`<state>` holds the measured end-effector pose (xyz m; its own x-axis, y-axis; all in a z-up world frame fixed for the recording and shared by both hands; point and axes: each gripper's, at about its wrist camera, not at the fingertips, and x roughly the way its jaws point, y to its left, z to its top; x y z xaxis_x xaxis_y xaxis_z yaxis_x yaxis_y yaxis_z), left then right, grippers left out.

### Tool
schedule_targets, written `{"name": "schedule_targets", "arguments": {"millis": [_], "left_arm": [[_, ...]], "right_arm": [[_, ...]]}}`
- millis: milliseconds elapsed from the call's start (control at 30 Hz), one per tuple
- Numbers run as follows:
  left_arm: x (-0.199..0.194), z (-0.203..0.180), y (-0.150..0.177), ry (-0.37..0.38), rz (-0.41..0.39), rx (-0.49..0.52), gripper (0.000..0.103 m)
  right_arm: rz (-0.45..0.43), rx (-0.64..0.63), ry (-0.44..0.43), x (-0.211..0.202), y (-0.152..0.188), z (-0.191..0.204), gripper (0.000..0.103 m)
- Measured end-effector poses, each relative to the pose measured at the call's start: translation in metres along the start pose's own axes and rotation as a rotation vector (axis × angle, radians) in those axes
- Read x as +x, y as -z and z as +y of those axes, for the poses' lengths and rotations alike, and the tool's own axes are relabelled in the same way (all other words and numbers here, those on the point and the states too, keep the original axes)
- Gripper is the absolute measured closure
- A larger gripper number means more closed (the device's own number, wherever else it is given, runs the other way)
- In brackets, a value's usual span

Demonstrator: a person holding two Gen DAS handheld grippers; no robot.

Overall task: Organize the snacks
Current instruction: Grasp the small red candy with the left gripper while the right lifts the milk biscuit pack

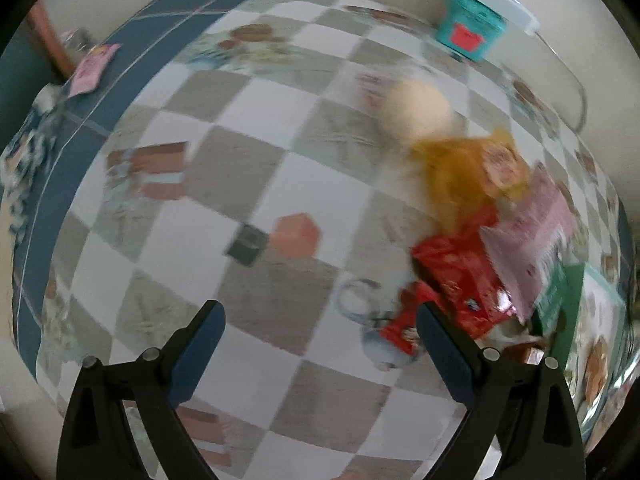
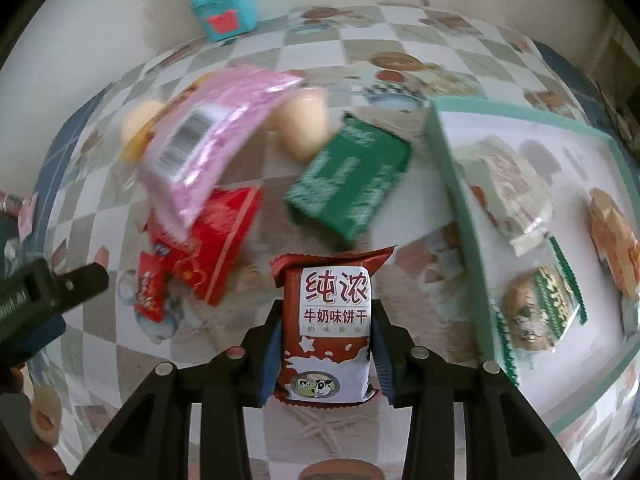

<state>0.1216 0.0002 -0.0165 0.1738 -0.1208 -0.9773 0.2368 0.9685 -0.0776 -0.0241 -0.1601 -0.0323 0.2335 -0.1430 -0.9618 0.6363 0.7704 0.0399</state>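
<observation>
Biscuit pack [image 2: 326, 320]: upright between the right gripper [image 2: 325, 354] pads, pinched at both long edges, off the table [image 2: 400, 32].
Step, as I judge it: carry the pack over the green rim into the tray [image 2: 460, 184] on its right, clear the wall, set it beside the wrapped cakes [image 2: 540, 312].
Left gripper [image 1: 320, 352]: spread wide, nothing between the fingers, over bare checkered cloth.
In the way: green box [image 2: 350, 176] just beyond the pack, near the tray wall.
Around: red packs [image 2: 208, 240], pink bag [image 2: 208, 132], pale buns [image 2: 300, 120], teal tub [image 2: 224, 8] at the far edge.
</observation>
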Motion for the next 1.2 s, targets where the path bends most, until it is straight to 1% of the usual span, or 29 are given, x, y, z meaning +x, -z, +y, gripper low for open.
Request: {"name": "schedule_targets", "arguments": {"millis": [67, 167, 267, 300, 333, 367, 467, 500, 533, 600, 633, 667, 733, 767, 800, 933, 1067, 1200], "left_arm": [[0.003, -0.014, 0.002, -0.020, 0.002, 0.053, 0.007], [0.006, -0.031, 0.004, -0.030, -0.004, 0.111, 0.007], [0.010, -0.043, 0.006, -0.040, -0.008, 0.156, 0.010], [0.011, -0.047, 0.007, -0.044, -0.007, 0.171, 0.015], [0.013, -0.051, 0.007, -0.046, -0.004, 0.181, 0.020], [0.015, -0.054, 0.008, -0.042, 0.001, 0.190, 0.022], [0.015, -0.063, 0.012, -0.034, -0.004, 0.197, 0.034], [0.016, -0.066, 0.012, -0.041, -0.006, 0.203, 0.044], [0.018, -0.070, 0.012, -0.053, -0.005, 0.211, 0.048], [0.023, -0.073, 0.013, -0.054, 0.013, 0.216, 0.050], [0.026, -0.075, 0.013, -0.050, 0.022, 0.214, 0.057], [0.026, -0.075, 0.013, -0.047, 0.023, 0.211, 0.061], [0.025, -0.076, 0.013, -0.043, 0.018, 0.207, 0.077], [0.025, -0.075, 0.014, -0.040, 0.018, 0.202, 0.081], [0.025, -0.072, 0.013, -0.036, 0.020, 0.197, 0.083], [0.016, -0.062, 0.009, -0.022, 0.008, 0.183, 0.085], [0.000, -0.052, 0.004, -0.007, -0.032, 0.166, 0.085], [-0.023, -0.045, 0.004, -0.002, -0.079, 0.146, 0.085]], "right_arm": [[0.005, 0.017, -0.005, 0.000, -0.004, -0.009, 0.061], [0.008, 0.023, -0.009, 0.001, -0.005, -0.013, 0.061], [0.011, 0.019, -0.006, 0.001, -0.010, -0.016, 0.061], [0.012, 0.017, -0.005, 0.005, -0.012, -0.007, 0.061], [0.013, 0.017, -0.005, 0.005, -0.013, -0.008, 0.061], [0.013, 0.019, -0.005, 0.010, -0.015, 0.000, 0.061], [0.013, 0.025, -0.009, 0.011, -0.009, 0.004, 0.061], [0.013, 0.028, -0.009, 0.011, -0.007, 0.005, 0.061], [0.015, 0.029, -0.012, 0.011, -0.007, 0.005, 0.061], [0.016, 0.031, -0.016, 0.012, -0.008, 0.004, 0.061], [0.017, 0.032, -0.016, 0.012, -0.009, 0.004, 0.061], [0.017, 0.031, -0.017, 0.012, -0.009, 0.003, 0.061], [0.017, 0.029, -0.017, 0.012, -0.009, 0.004, 0.061], [0.017, 0.029, -0.017, 0.012, -0.009, 0.003, 0.061], [0.017, 0.029, -0.018, 0.012, -0.009, 0.003, 0.061], [0.021, 0.047, -0.032, 0.011, -0.010, -0.001, 0.061], [0.019, 0.065, -0.060, 0.007, -0.012, -0.006, 0.061], [-0.019, 0.062, -0.079, -0.010, -0.015, -0.008, 0.061]]}}
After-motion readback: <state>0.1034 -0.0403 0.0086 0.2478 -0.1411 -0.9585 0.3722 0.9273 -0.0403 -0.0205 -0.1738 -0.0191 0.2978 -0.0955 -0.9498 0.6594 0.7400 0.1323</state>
